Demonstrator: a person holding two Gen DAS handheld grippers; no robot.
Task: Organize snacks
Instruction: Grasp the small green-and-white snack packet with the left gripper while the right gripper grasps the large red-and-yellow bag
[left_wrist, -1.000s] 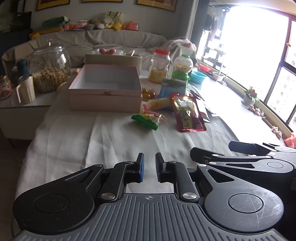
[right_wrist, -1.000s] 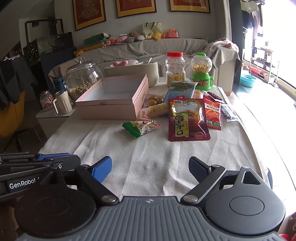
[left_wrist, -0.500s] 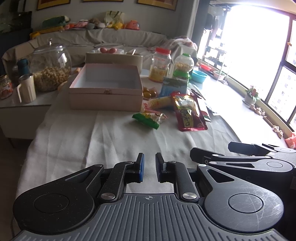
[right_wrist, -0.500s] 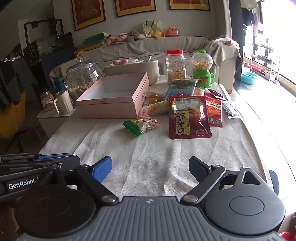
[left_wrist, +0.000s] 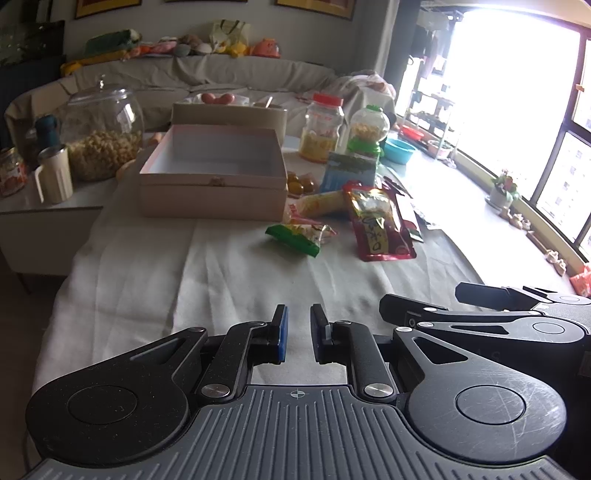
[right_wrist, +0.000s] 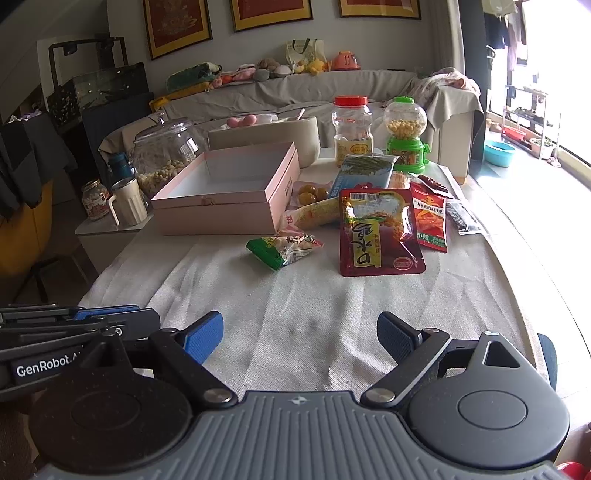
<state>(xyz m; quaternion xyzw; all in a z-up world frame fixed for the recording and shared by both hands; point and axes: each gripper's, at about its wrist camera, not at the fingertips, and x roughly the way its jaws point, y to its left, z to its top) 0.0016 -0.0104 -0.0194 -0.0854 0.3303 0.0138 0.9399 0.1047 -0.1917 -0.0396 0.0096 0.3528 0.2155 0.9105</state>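
Observation:
An open pink box (left_wrist: 212, 173) (right_wrist: 229, 192) stands empty on the cloth-covered table. Snack packets lie to its right: a green-ended packet (left_wrist: 297, 236) (right_wrist: 282, 247), a large red pouch (left_wrist: 380, 225) (right_wrist: 378, 232), a small red packet (right_wrist: 428, 218), a yellow packet (right_wrist: 317, 214) and a blue packet (right_wrist: 364, 175). My left gripper (left_wrist: 297, 321) is nearly shut and holds nothing, near the table's front edge. My right gripper (right_wrist: 299, 328) is open and empty, also at the front, well short of the snacks.
A large glass jar (left_wrist: 101, 133) and a cream mug (left_wrist: 55, 177) stand on a side table at the left. A red-lidded jar (right_wrist: 352, 129) and a green candy dispenser (right_wrist: 404, 136) stand behind the snacks. A sofa lies beyond; windows are at the right.
Both grippers have edged slightly forward toward the snacks. Their jaws have not changed.

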